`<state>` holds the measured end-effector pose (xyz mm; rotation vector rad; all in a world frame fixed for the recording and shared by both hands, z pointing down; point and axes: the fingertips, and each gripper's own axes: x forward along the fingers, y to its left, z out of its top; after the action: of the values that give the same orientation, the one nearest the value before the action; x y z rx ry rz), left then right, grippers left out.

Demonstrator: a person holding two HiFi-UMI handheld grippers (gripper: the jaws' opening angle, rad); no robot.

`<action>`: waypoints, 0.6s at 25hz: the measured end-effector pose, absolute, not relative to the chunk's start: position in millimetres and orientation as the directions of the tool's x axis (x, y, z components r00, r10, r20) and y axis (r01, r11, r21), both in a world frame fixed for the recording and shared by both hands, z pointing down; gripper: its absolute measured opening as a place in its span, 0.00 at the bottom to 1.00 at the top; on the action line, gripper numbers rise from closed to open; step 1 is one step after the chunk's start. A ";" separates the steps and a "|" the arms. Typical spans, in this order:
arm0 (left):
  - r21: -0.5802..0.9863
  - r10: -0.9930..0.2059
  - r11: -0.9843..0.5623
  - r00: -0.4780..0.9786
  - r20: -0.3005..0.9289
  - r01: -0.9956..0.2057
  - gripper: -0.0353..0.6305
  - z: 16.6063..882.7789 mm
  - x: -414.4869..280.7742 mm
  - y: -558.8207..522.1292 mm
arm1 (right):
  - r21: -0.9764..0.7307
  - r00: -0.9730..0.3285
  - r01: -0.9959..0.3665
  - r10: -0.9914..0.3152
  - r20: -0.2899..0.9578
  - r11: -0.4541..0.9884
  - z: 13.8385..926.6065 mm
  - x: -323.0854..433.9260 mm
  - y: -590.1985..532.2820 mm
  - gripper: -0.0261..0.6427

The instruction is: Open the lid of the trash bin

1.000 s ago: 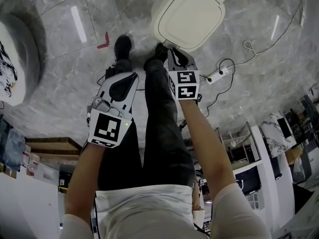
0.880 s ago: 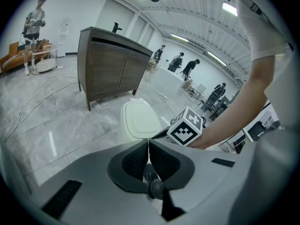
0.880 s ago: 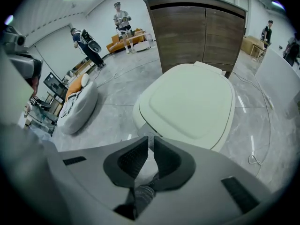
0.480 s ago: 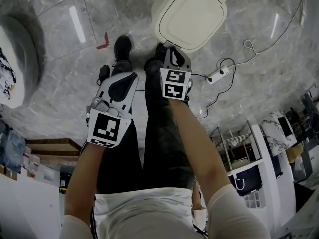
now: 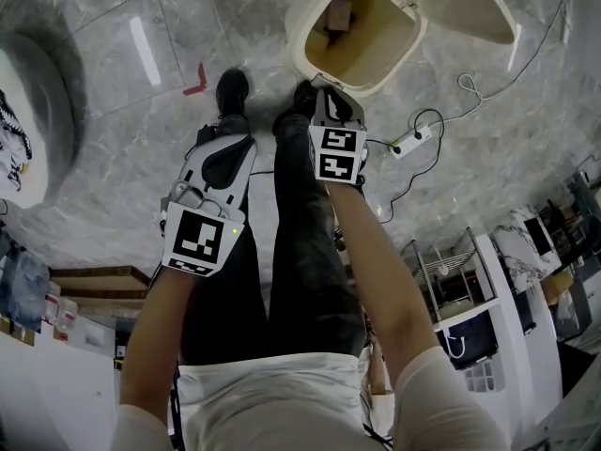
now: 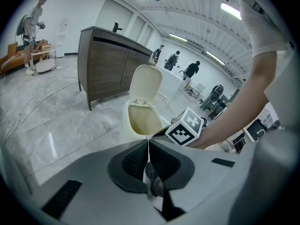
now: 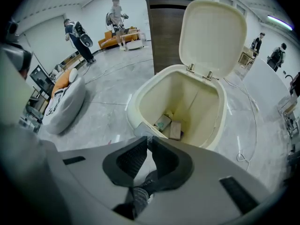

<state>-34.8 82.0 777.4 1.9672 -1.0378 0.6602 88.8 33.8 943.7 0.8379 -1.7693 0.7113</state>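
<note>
The cream trash bin point(image 5: 299, 38) stands on the floor just ahead of the person's feet. Its lid point(image 5: 470, 3) is swung up and back, and small cardboard boxes point(image 7: 169, 125) lie at the bottom. My right gripper point(image 5: 331, 98) is shut with nothing in it. Its tips sit at the bin's front rim, by a grey tab point(image 7: 140, 131). My left gripper point(image 5: 248, 141) is shut and empty, held over the left leg well short of the bin. The left gripper view shows the open bin point(image 6: 140, 118), the upright lid point(image 6: 145, 82) and the right gripper's marker cube point(image 6: 186, 128).
A power strip with cables point(image 5: 413, 139) lies on the floor right of the bin. A red tape mark point(image 5: 195, 81) is to its left, and a grey-white cushion point(image 5: 28, 111) sits at the far left. A dark cabinet point(image 7: 164, 27) stands behind the bin. Shelving point(image 5: 451, 280) lies to the right.
The bin's lid was down and has swung up and back, which shows the inside. The right gripper stays at the front rim. The left gripper has barely moved.
</note>
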 end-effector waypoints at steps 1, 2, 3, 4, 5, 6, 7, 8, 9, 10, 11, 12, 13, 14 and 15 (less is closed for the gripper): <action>0.406 -0.429 -0.348 0.528 0.733 -0.845 0.08 777.0 -34.9 83.0 | -0.083 -0.248 -0.807 -0.208 0.946 0.584 944.2 89.4 33.3 0.11; 0.405 -0.428 -0.352 0.529 0.733 -0.844 0.08 776.5 -34.9 83.8 | -0.085 -0.248 -0.806 -0.204 0.947 0.585 945.4 91.0 32.8 0.11; 0.403 -0.428 -0.355 0.530 0.732 -0.843 0.08 775.8 -35.1 84.4 | -0.088 -0.251 -0.804 -0.201 0.947 0.588 946.5 93.0 32.3 0.11; 0.402 -0.428 -0.358 0.531 0.731 -0.843 0.08 774.5 -35.5 84.9 | -0.095 -0.258 -0.800 -0.197 0.946 0.593 946.7 94.2 31.5 0.11; 0.401 -0.429 -0.361 0.532 0.730 -0.842 0.08 772.4 -35.9 85.2 | -0.104 -0.268 -0.796 -0.193 0.944 0.597 945.4 94.6 30.5 0.11; 0.399 -0.430 -0.365 0.532 0.729 -0.841 0.08 769.9 -36.3 85.3 | -0.113 -0.279 -0.791 -0.190 0.941 0.601 942.5 94.5 28.8 0.11; 0.397 -0.432 -0.369 0.533 0.727 -0.840 0.08 767.0 -36.5 85.1 | -0.120 -0.291 -0.787 -0.192 0.937 0.606 938.3 94.2 26.3 0.11; 0.395 -0.433 -0.374 0.535 0.726 -0.839 0.08 763.8 -36.4 84.6 | -0.123 -0.301 -0.781 -0.197 0.933 0.613 932.8 93.9 23.4 0.11; 0.392 -0.435 -0.380 0.536 0.723 -0.838 0.08 760.3 -36.1 84.1 | -0.123 -0.309 -0.775 -0.203 0.929 0.619 926.5 93.7 20.7 0.11; 0.390 -0.437 -0.386 0.537 0.722 -0.836 0.08 756.6 -35.9 83.7 | -0.122 -0.316 -0.771 -0.209 0.926 0.625 919.8 93.7 18.5 0.11; 0.386 -0.438 -0.392 0.539 0.720 -0.835 0.08 752.6 -35.7 83.3 | -0.121 -0.321 -0.770 -0.216 0.922 0.627 912.6 93.7 16.6 0.11; 0.383 -0.439 -0.398 0.539 0.719 -0.834 0.08 748.4 -35.8 83.1 | -0.121 -0.326 -0.770 -0.223 0.919 0.626 905.0 93.6 14.9 0.11; 0.379 -0.440 -0.403 0.540 0.718 -0.833 0.08 743.8 -36.1 82.6 | -0.122 -0.331 -0.772 -0.231 0.915 0.624 897.1 93.4 13.2 0.11; 0.375 -0.441 -0.409 0.540 0.717 -0.832 0.08 738.9 -36.4 82.0 | -0.123 -0.336 -0.774 -0.239 0.911 0.621 888.8 93.1 11.4 0.11; 0.371 -0.442 -0.414 0.539 0.717 -0.832 0.08 733.7 -36.8 81.0 | -0.123 -0.341 -0.776 -0.247 0.907 0.618 880.3 92.8 9.4 0.10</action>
<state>-36.8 81.0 733.7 2.0503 -1.0266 0.6844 92.8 9.4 880.3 0.8168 -1.8854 0.6939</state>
